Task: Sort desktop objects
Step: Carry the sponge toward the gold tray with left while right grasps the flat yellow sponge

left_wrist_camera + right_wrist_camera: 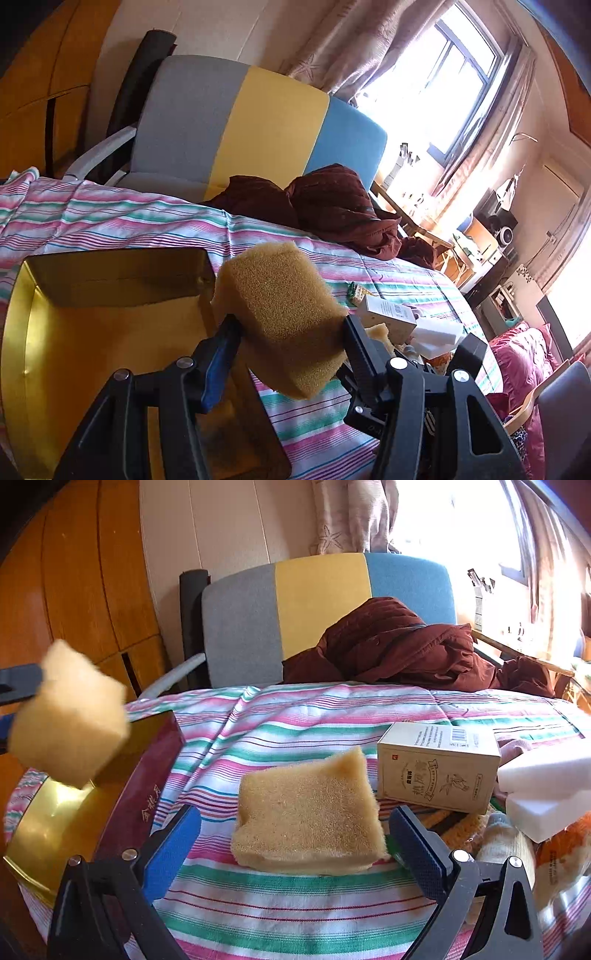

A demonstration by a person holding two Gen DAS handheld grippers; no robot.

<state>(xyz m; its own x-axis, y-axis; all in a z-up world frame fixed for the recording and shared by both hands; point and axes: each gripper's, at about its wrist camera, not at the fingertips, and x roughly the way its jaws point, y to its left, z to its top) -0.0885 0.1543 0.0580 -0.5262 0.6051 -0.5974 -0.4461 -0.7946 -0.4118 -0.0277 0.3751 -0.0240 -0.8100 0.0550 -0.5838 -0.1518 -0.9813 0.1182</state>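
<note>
My left gripper (291, 332) is shut on a tan sponge block (284, 310) and holds it in the air over the right rim of an open gold tin (74, 332). From the right wrist view the same sponge block (70, 716) hangs blurred above the tin (55, 823), whose outer wall is dark red. A second, flatter tan sponge (310, 812) lies on the striped cloth (295, 904). My right gripper (295, 834) stands open around its near end, one blue pad on either side.
A beige carton (439, 768) and white foam blocks (546, 794) lie right of the flat sponge. A maroon jacket (406, 646) is heaped on a grey, yellow and blue chair (321, 605) behind the table. A wooden cabinet (74, 590) stands at left.
</note>
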